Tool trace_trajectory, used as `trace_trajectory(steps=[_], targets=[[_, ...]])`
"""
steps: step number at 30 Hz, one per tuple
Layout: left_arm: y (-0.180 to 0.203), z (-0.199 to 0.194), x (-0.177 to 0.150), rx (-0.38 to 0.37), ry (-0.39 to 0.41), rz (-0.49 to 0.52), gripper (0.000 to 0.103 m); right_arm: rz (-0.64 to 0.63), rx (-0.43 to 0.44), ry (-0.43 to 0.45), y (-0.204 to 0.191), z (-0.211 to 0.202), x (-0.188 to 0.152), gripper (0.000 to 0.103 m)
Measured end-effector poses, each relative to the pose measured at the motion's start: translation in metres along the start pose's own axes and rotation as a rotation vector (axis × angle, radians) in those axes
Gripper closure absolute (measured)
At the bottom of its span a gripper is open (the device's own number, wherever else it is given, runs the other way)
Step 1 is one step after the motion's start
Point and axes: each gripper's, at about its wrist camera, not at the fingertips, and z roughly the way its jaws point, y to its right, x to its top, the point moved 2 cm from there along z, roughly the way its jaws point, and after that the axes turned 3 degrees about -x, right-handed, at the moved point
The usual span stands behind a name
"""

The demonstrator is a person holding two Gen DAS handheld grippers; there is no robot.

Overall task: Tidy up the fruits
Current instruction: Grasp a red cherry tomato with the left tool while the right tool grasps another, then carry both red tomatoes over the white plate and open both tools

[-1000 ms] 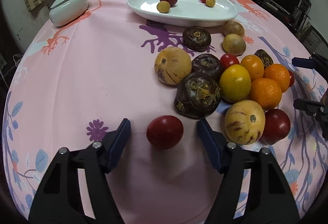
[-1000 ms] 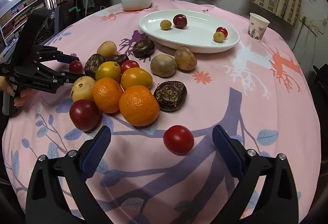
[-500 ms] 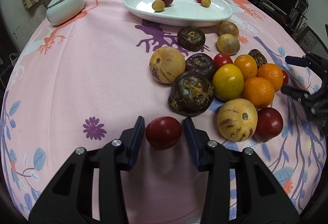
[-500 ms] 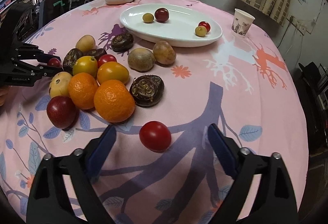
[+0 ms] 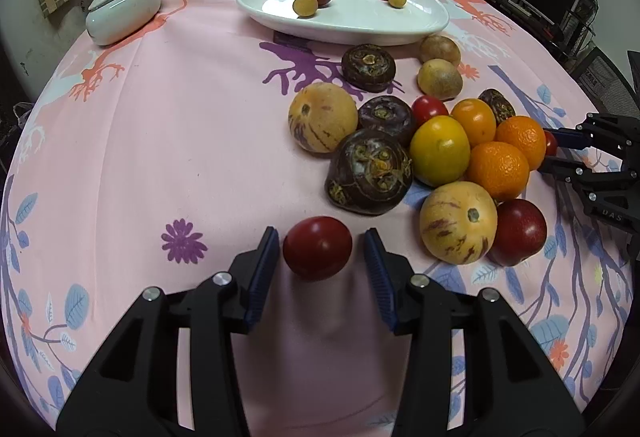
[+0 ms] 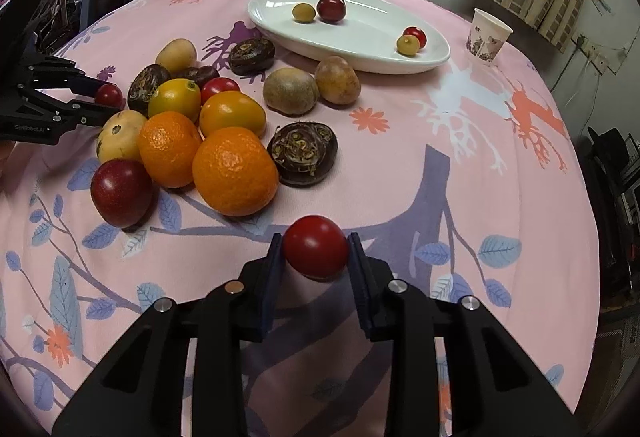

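Observation:
My left gripper (image 5: 319, 253) is shut on a dark red fruit (image 5: 317, 253), which looks lifted a little off the pink tablecloth. My right gripper (image 6: 314, 247) is shut on a red tomato (image 6: 315, 247). In the right wrist view the left gripper (image 6: 96, 99) shows at the left edge with its fruit (image 6: 108, 95). In the left wrist view the right gripper (image 5: 554, 153) shows at the right edge. A white oval plate (image 5: 352, 19) at the back holds several small fruits; it also shows in the right wrist view (image 6: 360, 49).
A heap of oranges (image 6: 234, 171), yellow and purple fruits (image 5: 370, 171) lies between the grippers. A paper cup (image 6: 488, 35) stands right of the plate. A white lidded dish (image 5: 122, 9) stands at the far left. The round table's edge curves close on all sides.
The right gripper closed from wide open onto the red tomato. The left gripper, closing half a second ago, now holds the dark red fruit and has risen slightly.

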Motion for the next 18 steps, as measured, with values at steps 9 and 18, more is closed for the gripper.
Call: trace_trajectory(steps=[9, 18], targets=[[-0.005, -0.002, 0.001, -0.007, 0.009, -0.031, 0.067, 0.022, 0.010, 0.001, 0.004, 0.000, 0.001, 0.071], [-0.004, -0.011, 0.002, 0.011, 0.055, -0.031, 0.071, 0.014, 0.014, 0.013, 0.001, -0.001, 0.002, 0.071]])
